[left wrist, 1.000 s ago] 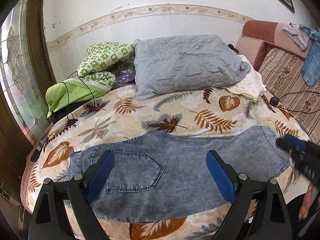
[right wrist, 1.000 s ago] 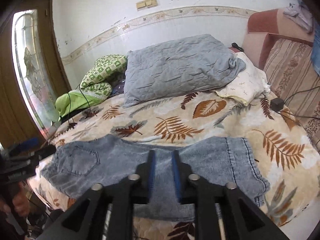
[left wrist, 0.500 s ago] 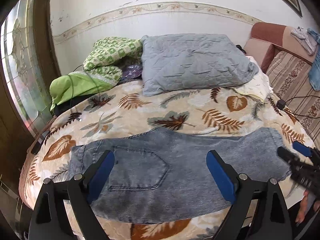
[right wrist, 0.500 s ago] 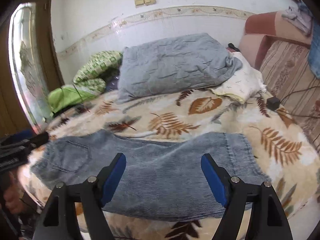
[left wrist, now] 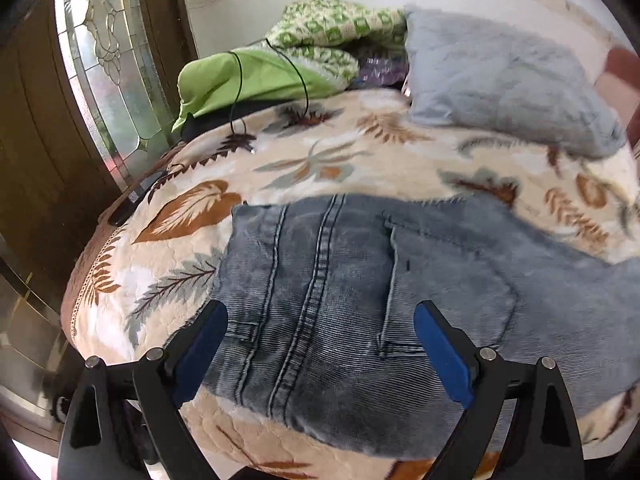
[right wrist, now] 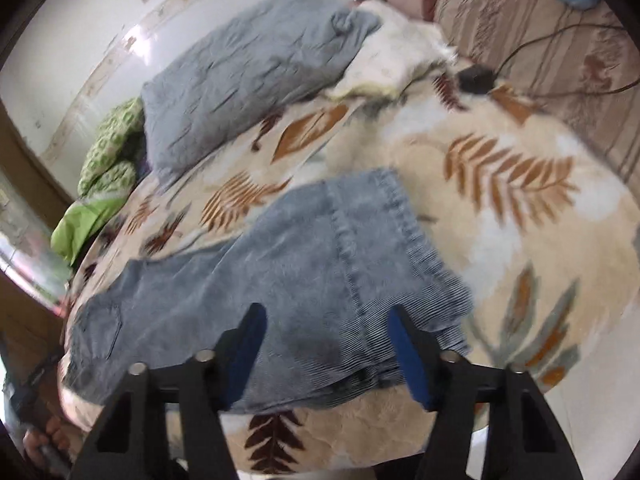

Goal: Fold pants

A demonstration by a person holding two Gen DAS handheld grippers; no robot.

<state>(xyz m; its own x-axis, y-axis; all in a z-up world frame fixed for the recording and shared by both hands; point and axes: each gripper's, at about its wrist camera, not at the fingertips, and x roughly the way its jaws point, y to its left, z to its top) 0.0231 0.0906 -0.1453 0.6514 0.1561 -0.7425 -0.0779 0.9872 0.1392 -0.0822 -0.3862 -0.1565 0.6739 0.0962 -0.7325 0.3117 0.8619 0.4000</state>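
Item: pants, blue denim, half-folded lengthwise, flat across leaf-print blanket near bed's front edge; waistband end left, leg hems right

Left gripper: jaws wide, nothing between pads; view closer and steeper over waistband and back pocket than a second ago

Right gripper: over hem end; jaws closing from wide spread half a second ago, denim below gap, pads not pressing yet

Reading: both tongs dropped toward opposite ends; likely grasp of each end, then fold; not yet gripped

Background: grey pillow, untouched

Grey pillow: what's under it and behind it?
The grey pillow lies on the leaf-print blanket, overlapping a white cloth. The wall is behind it. What it covers is hidden.
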